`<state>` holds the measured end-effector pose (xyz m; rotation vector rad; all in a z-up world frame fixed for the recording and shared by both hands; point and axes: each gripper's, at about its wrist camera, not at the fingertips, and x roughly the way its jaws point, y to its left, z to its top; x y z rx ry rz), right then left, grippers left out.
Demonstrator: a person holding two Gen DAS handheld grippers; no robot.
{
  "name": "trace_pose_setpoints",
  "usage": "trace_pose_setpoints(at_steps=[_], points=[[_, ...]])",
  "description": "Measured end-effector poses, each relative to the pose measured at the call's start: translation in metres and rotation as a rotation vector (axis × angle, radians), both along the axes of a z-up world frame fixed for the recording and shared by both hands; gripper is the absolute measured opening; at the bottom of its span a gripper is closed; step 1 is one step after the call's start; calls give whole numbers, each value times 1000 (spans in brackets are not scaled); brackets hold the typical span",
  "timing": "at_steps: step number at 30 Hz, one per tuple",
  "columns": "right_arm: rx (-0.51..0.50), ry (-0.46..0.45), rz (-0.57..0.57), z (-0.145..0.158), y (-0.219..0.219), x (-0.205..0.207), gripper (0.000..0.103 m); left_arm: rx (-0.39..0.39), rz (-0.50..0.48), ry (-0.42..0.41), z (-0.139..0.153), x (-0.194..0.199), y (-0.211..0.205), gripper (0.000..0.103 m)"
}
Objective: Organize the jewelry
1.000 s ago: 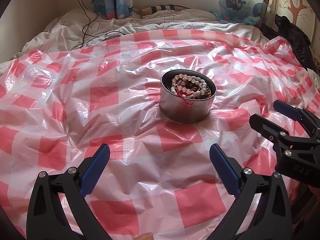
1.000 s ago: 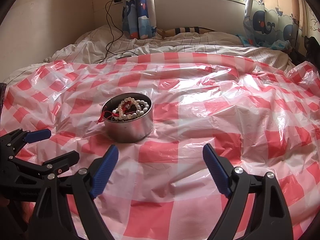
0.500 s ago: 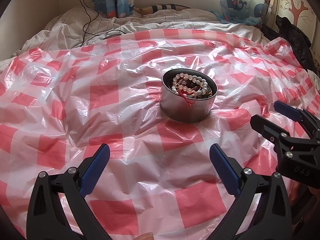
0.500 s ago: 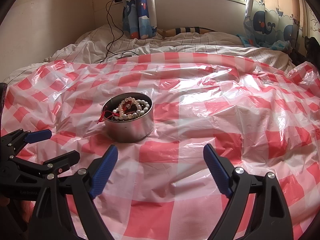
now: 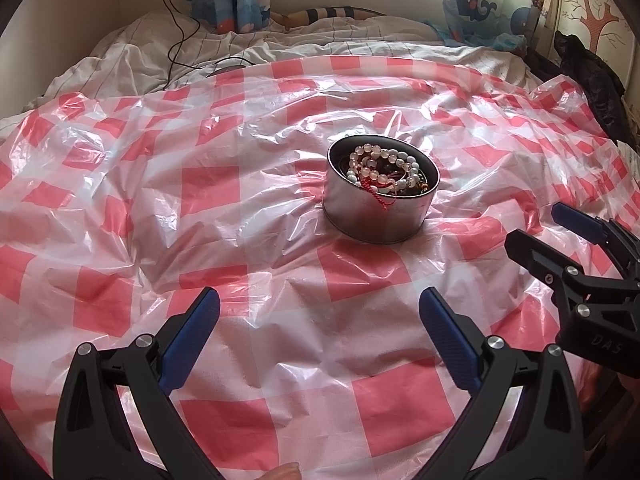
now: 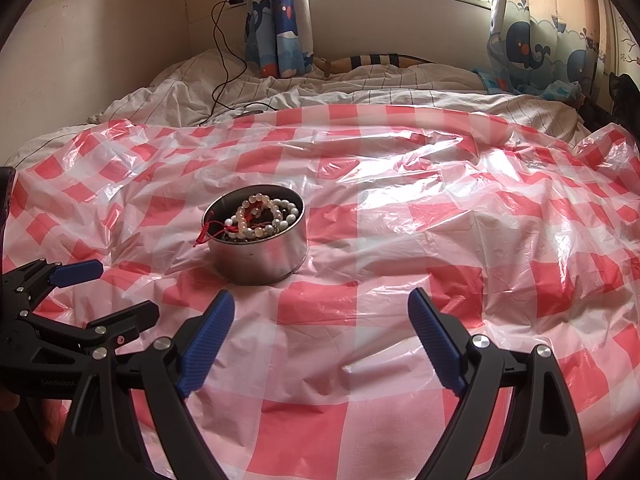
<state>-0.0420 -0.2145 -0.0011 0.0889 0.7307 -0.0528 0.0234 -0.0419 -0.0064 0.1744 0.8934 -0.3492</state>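
A round silver tin (image 5: 376, 216) stands on the red-and-white checked plastic sheet (image 5: 200, 184). It holds pale bead bracelets (image 5: 380, 164), and a red cord (image 5: 380, 198) hangs over its rim. The tin also shows in the right wrist view (image 6: 260, 252), with the beads (image 6: 264, 216) inside. My left gripper (image 5: 318, 312) is open and empty, short of the tin. My right gripper (image 6: 322, 312) is open and empty, to the right of the tin and short of it. It shows in the left wrist view (image 5: 536, 228) at the right; the left gripper shows in the right wrist view (image 6: 120, 292) at the lower left.
The sheet covers a bed with a rumpled white striped duvet (image 6: 320, 96) behind it. A black cable (image 6: 220, 60) runs from a wall plug onto the bed. Whale-print curtains (image 6: 280, 20) hang at the back. A dark garment (image 5: 592, 76) lies at the far right.
Both grippers have stayed open and almost still. The view has shifted only very slightly.
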Motion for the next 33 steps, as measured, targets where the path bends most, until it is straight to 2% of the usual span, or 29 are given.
trace_pose_setpoints(at_steps=[33], points=[[-2,-1,1,0,0,0,87,30,31,19,-3,3,3,96]])
